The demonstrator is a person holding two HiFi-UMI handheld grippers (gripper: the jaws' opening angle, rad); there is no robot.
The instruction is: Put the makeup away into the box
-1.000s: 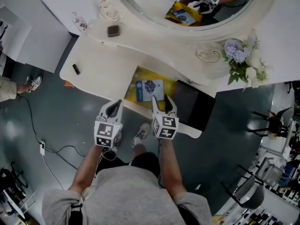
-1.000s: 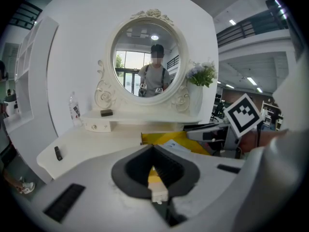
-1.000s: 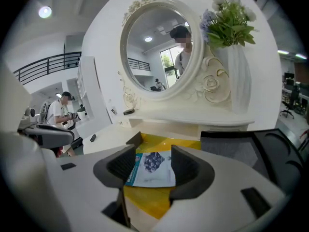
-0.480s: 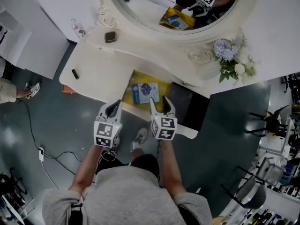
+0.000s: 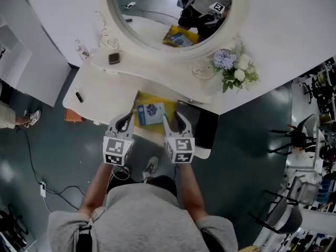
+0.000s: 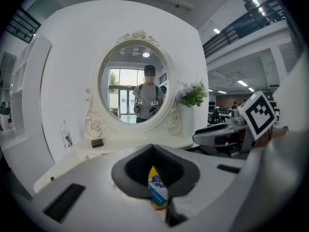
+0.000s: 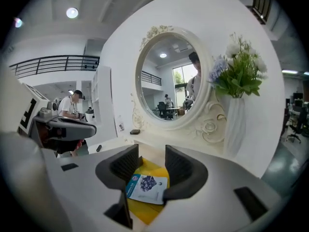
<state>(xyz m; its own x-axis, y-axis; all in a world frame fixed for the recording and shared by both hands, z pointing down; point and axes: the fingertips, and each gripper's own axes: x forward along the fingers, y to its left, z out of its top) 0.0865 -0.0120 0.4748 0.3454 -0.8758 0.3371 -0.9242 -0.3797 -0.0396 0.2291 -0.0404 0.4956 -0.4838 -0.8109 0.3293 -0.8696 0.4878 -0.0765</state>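
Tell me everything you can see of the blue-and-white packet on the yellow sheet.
The packet is a flat, roughly square sachet, white with blue edges and a dark blue picture in the middle. Its print is too small to read. It looks like glossy plastic or foil. It lies flat and slightly askew on the yellow sheet, near the table's front edge. Only the sheet touches it, and nothing lies on it.

Large office-like hall holding a dressing table (image 5: 105,96): oval mirror (image 5: 168,14), flower vase (image 7: 234,124), mezzanine railings (image 6: 251,23).
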